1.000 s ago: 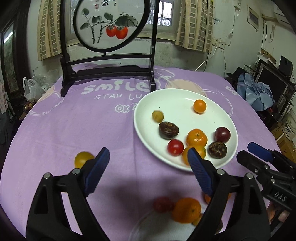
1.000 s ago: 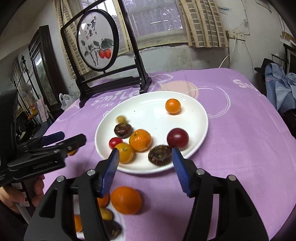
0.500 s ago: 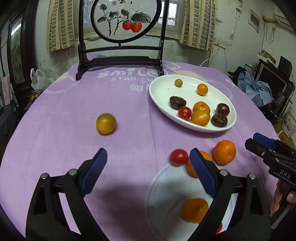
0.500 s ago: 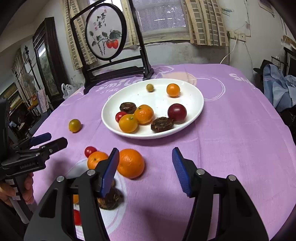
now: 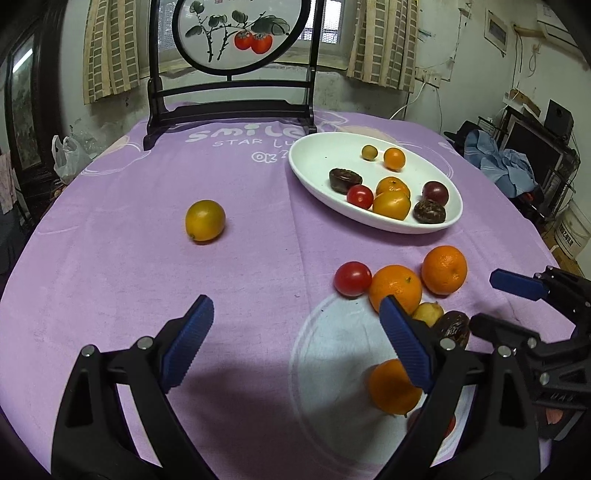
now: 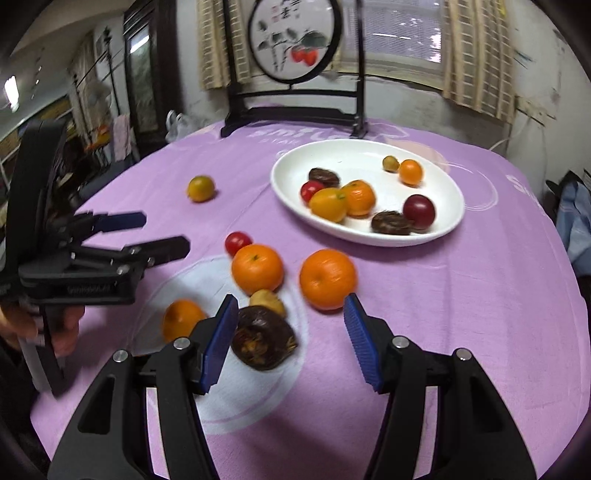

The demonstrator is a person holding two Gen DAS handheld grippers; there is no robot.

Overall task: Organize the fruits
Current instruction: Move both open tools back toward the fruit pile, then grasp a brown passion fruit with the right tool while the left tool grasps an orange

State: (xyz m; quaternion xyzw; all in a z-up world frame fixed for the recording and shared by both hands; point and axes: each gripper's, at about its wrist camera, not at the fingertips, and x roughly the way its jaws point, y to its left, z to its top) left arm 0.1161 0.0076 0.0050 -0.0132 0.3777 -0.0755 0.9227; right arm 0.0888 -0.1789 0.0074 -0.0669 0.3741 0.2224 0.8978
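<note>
A white plate [image 5: 317, 162] [image 6: 450, 218] holds several small fruits on the purple cloth. Loose on the cloth near me lie two oranges [image 5: 444, 269] [image 6: 328, 278], a red tomato [image 5: 352, 278] [image 6: 238, 242], a dark brown fruit [image 6: 263, 338] and a third orange [image 5: 391, 387] [image 6: 181, 319]. A yellow-orange fruit [image 5: 205, 220] [image 6: 200, 188] lies alone to the left. My left gripper [image 5: 295, 343] [image 6: 155, 236] is open and empty above the cloth. My right gripper [image 6: 291, 338] [image 5: 513, 299] is open and empty, with the dark fruit beside its left finger.
A black wooden stand with a round painted screen [image 5: 232, 33] [image 6: 291, 40] stands at the table's far side. A white plastic bag [image 5: 66, 155] hangs past the left edge. Clutter and blue cloth [image 5: 506, 166] sit to the right.
Both grippers have drawn back from the plate toward the near edge, so the loose fruit group now lies in front of them. The right view has swung left. Both stay open.
</note>
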